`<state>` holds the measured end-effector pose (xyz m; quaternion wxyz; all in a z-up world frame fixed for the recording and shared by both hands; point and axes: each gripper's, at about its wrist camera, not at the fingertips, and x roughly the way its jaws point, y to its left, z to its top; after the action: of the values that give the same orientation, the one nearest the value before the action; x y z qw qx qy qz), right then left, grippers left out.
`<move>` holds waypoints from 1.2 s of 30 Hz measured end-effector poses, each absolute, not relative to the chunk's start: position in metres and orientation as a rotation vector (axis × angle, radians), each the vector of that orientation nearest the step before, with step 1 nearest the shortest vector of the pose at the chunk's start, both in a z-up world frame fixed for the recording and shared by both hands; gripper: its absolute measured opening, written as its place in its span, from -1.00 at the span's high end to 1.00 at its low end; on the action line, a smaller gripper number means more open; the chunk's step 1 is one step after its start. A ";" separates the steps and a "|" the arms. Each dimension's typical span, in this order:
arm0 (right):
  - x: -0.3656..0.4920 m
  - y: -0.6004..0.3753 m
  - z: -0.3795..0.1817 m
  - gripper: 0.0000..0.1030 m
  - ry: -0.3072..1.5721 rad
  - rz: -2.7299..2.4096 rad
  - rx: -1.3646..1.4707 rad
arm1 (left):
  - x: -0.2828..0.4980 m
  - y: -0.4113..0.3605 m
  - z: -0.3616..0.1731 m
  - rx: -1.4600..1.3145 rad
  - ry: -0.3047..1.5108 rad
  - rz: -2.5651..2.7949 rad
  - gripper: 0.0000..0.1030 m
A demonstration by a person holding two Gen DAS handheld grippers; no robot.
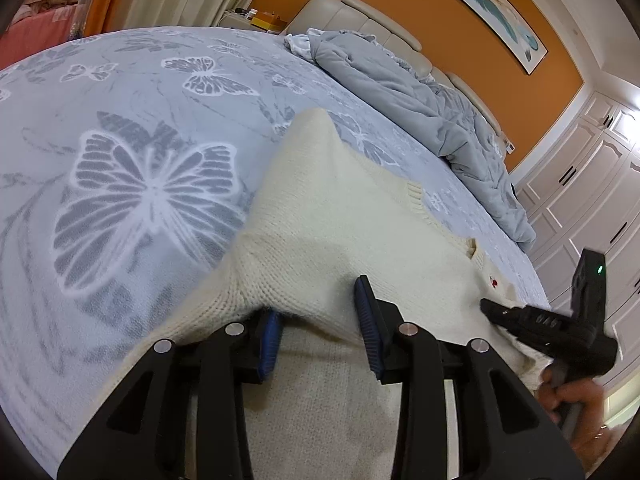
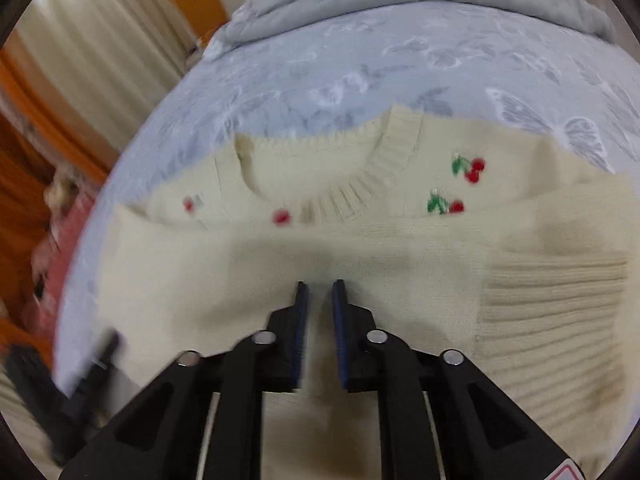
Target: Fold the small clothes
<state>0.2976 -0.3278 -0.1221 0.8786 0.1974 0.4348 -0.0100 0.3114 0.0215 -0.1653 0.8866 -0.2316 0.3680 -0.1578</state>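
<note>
A small cream knit sweater (image 1: 320, 216) with red cherry embroidery lies on the bed; in the right wrist view (image 2: 360, 248) its ribbed collar faces away and a sleeve with ribbed cuff is folded across the body. My left gripper (image 1: 320, 312) is open, its left finger tucked under a raised fold of knit, its right finger on top of the fabric. My right gripper (image 2: 320, 292) is open with a narrow gap, low over the folded sleeve, nothing between the pads. It also shows in the left wrist view (image 1: 492, 308) at the sweater's collar end.
The bed sheet (image 1: 140, 140) is grey-blue with white butterflies. A crumpled grey duvet (image 1: 420, 92) lies by the headboard. White wardrobes (image 1: 592, 184) stand at the right, curtains (image 2: 92, 40) and an orange wall beyond the bed.
</note>
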 end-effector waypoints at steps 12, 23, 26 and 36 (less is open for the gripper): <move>0.391 -0.256 -0.097 0.94 0.944 0.093 0.275 | 0.310 0.021 -0.165 -0.481 0.757 -0.331 0.34; 0.377 -0.247 -0.089 0.91 0.894 0.064 0.313 | 0.309 0.019 -0.166 -0.484 0.752 -0.337 0.34; 0.313 -0.290 -0.091 0.91 0.859 -0.003 0.338 | 0.309 0.020 -0.165 -0.484 0.753 -0.337 0.34; 0.153 -0.455 -0.101 0.95 0.819 -0.300 0.489 | 0.312 0.015 -0.162 -0.454 0.774 -0.319 0.32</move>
<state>0.1530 -0.4545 -0.1007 0.8776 0.2345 0.3927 -0.1438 0.3123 0.0153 -0.1617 0.8887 -0.2187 0.3727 -0.1533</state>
